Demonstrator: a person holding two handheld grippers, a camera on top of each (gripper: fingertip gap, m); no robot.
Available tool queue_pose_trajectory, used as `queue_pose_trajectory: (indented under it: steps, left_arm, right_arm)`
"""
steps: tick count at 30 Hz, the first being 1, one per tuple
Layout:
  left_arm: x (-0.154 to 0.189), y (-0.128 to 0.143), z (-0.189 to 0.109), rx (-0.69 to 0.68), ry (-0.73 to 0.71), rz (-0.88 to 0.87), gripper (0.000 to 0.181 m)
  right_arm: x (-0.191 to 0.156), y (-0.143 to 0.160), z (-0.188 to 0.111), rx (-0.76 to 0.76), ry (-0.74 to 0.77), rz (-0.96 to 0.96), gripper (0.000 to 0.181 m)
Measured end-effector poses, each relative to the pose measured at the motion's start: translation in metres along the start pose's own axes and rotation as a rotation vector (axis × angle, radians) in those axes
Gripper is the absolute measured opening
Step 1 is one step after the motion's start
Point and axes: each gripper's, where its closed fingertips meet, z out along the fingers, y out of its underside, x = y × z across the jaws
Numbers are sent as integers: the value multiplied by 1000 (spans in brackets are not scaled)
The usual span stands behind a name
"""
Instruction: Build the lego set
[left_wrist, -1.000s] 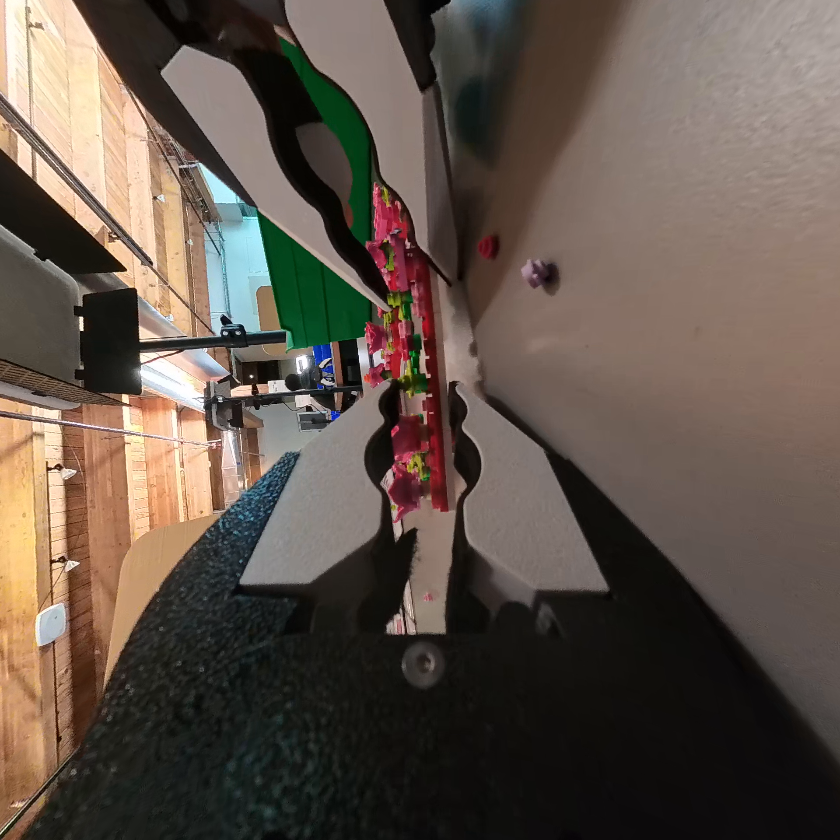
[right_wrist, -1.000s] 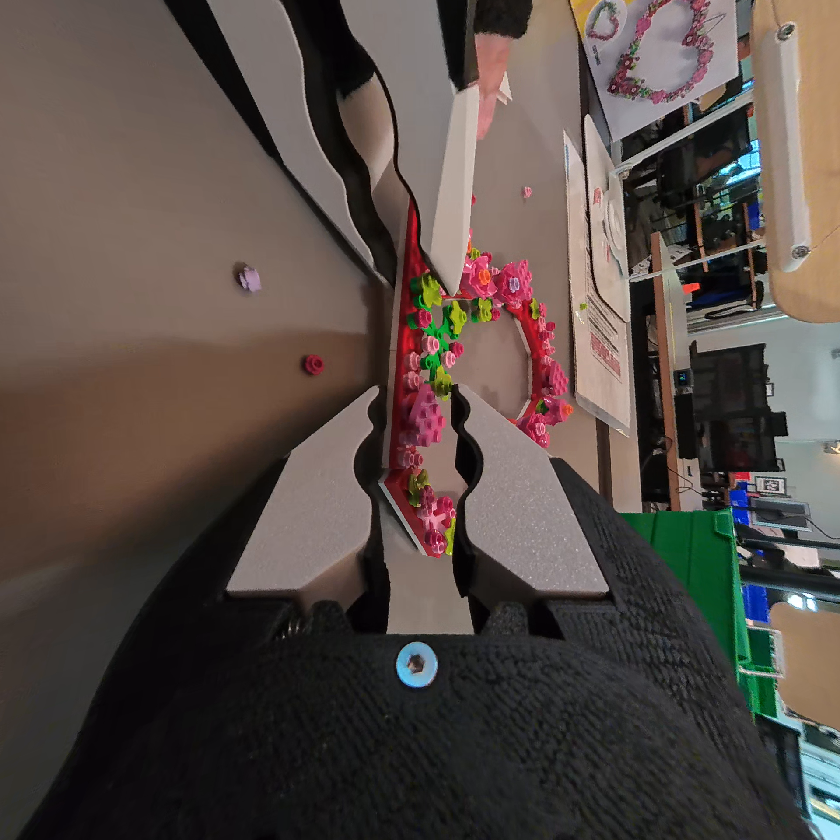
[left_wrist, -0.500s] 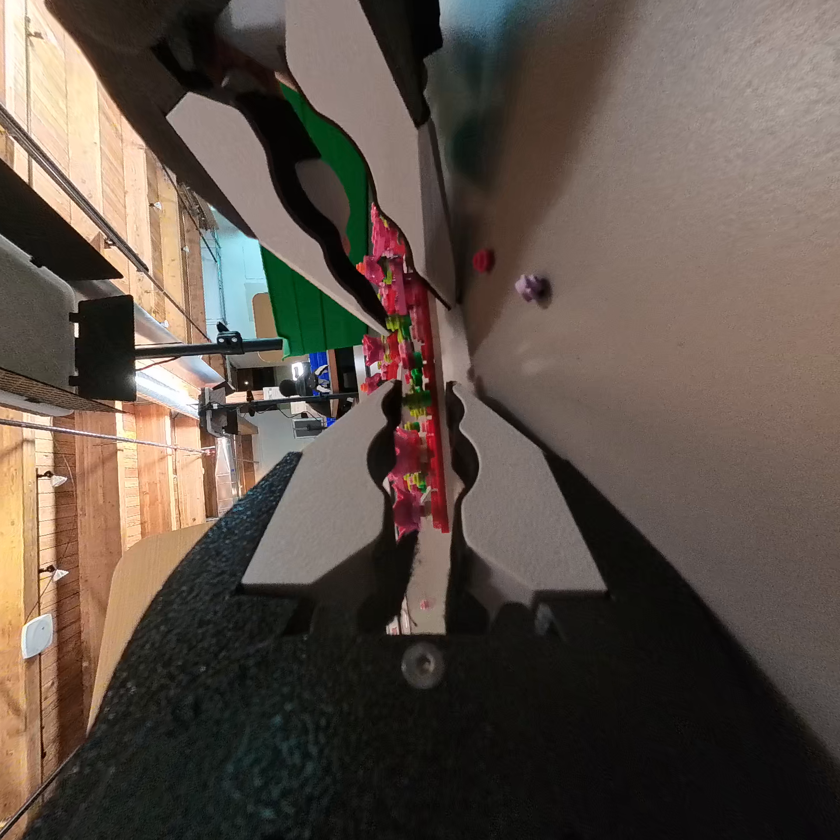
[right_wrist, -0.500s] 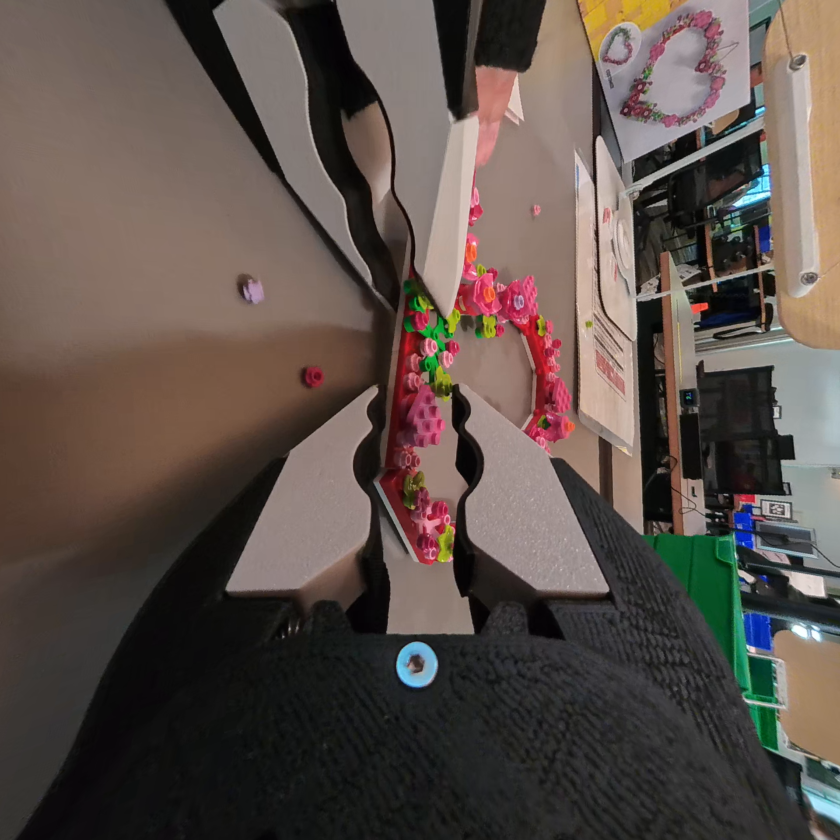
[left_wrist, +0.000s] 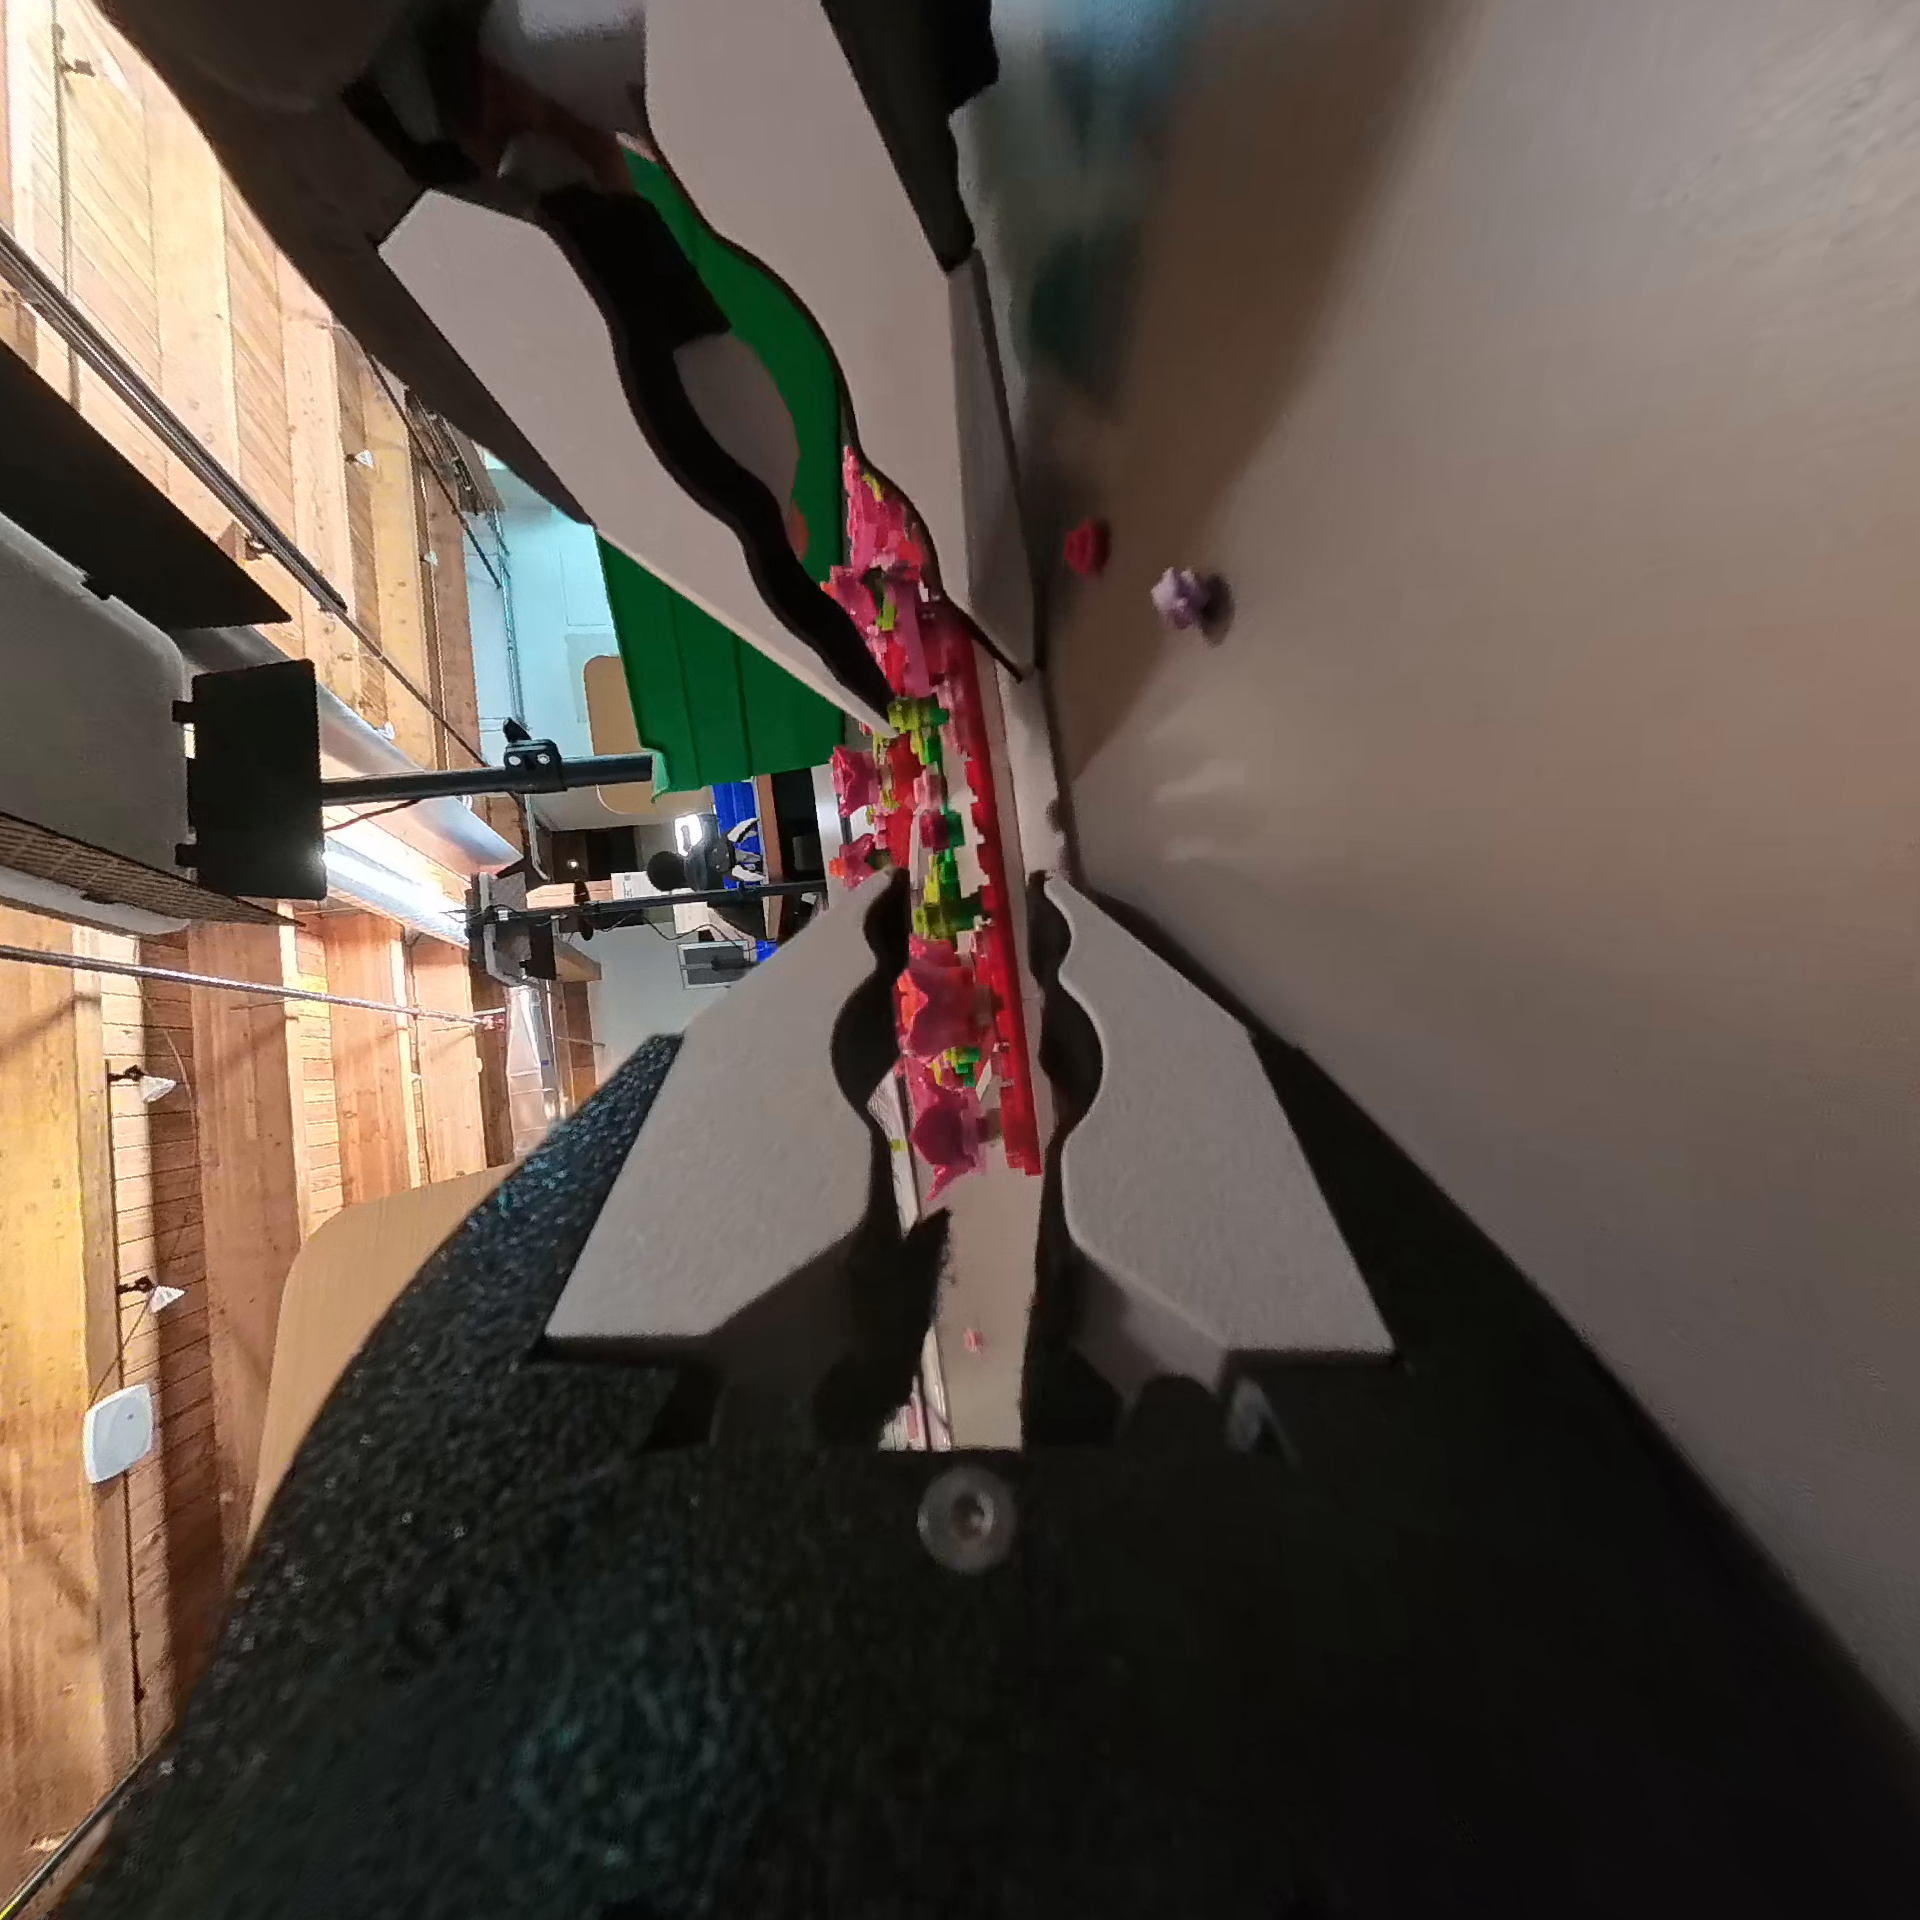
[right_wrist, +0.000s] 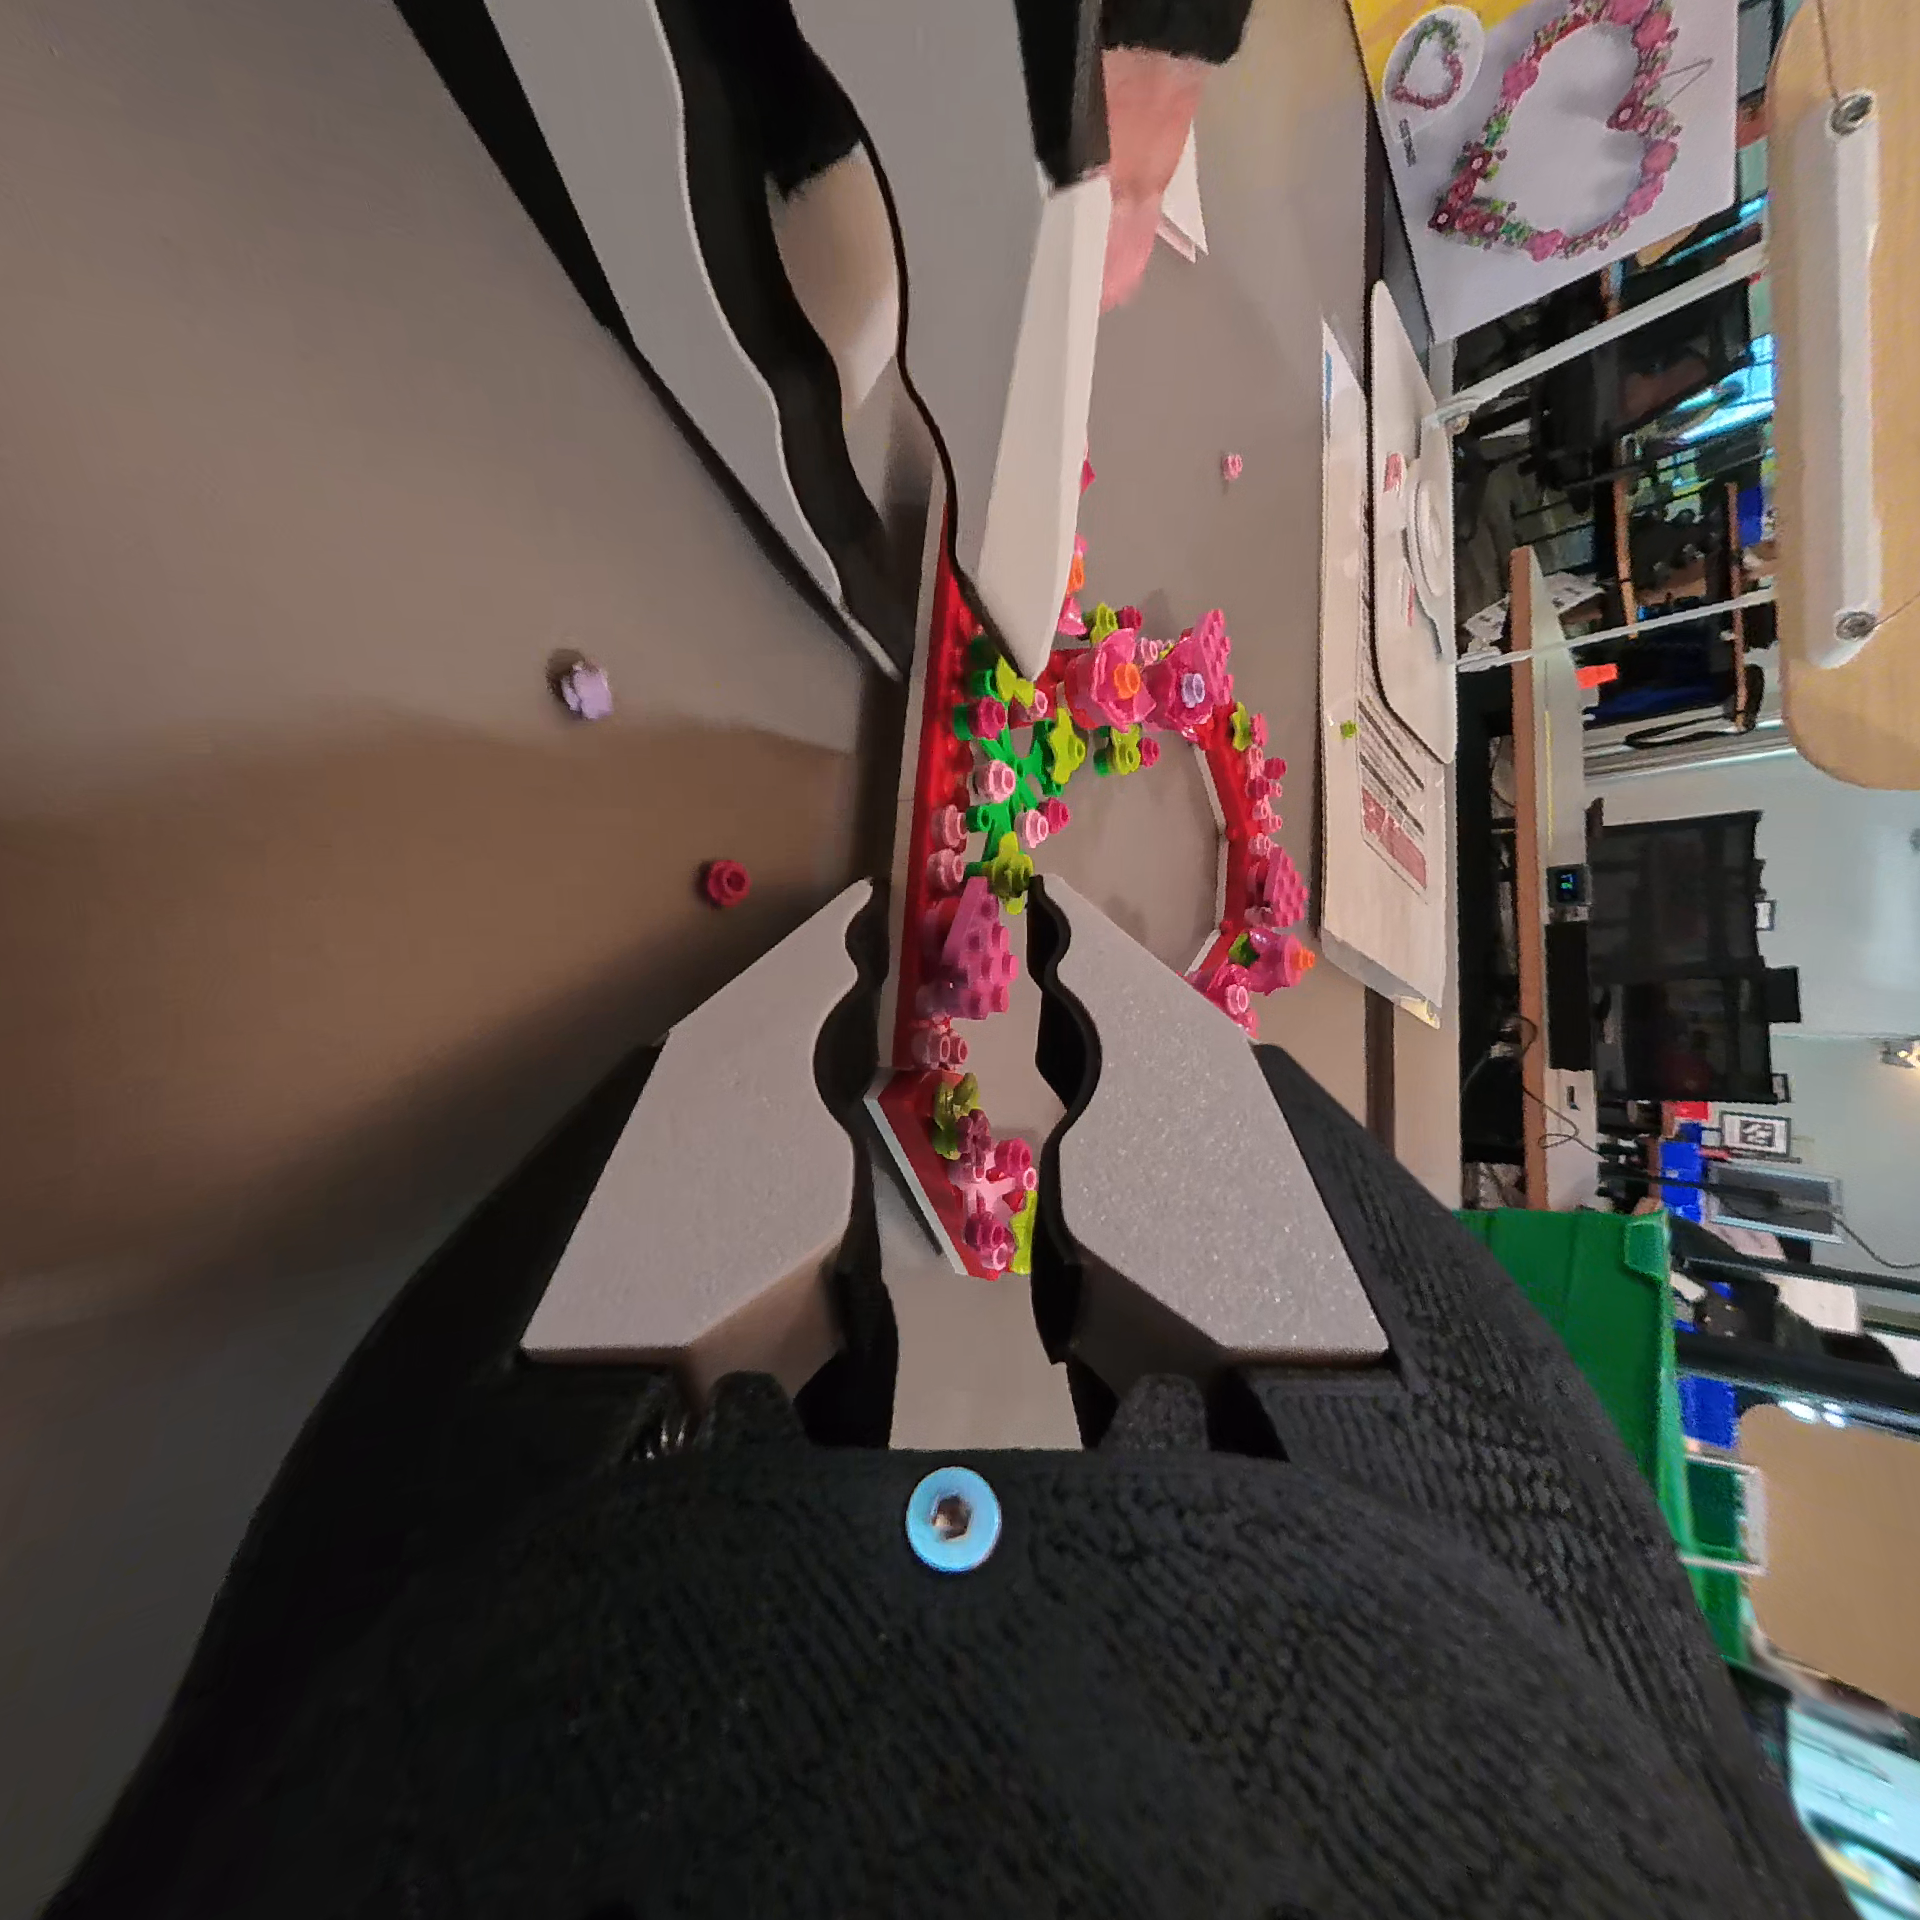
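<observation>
On the grey table (right_wrist: 312, 520), both grippers (left_wrist: 961, 894) (right_wrist: 951, 894) clamp the flowered red lego heart (right_wrist: 935, 862).

Left claw (left_wrist: 961, 894) clamps red lego heart (left_wrist: 977, 997); right claw (left_wrist: 940, 675) grips far end.

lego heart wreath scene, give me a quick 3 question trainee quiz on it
1. True or false: both grippers are closed on the red lego heart wreath.
2. Which loose stud lies nearer the right gripper in its own view: (a) dark red stud, (b) lilac stud?
3. Fill in: the printed picture of the finished heart lies beyond the ____ on the table.

Key: 1 true; 2 a; 3 wreath
</observation>
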Motion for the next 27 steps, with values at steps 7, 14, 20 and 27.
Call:
queue_pose_trajectory:
  steps: [7, 14, 20, 27]
  left_arm:
    - [1, 1, 2, -5, 12, 0, 18]
    - [0, -2, 5, -8, 7, -5, 23]
    - [0, -4, 3, 6, 10, -11, 24]
    - [1, -7, -3, 22, 5, -6, 25]
  right_arm:
    - [-1, 1, 1, -28, -37, 28, 24]
    - [-1, 1, 1, -42, -72, 24, 23]
    - [-2, 1, 1, -50, -67, 12, 21]
    - [-3, 0, -1, -37, 6, -23, 20]
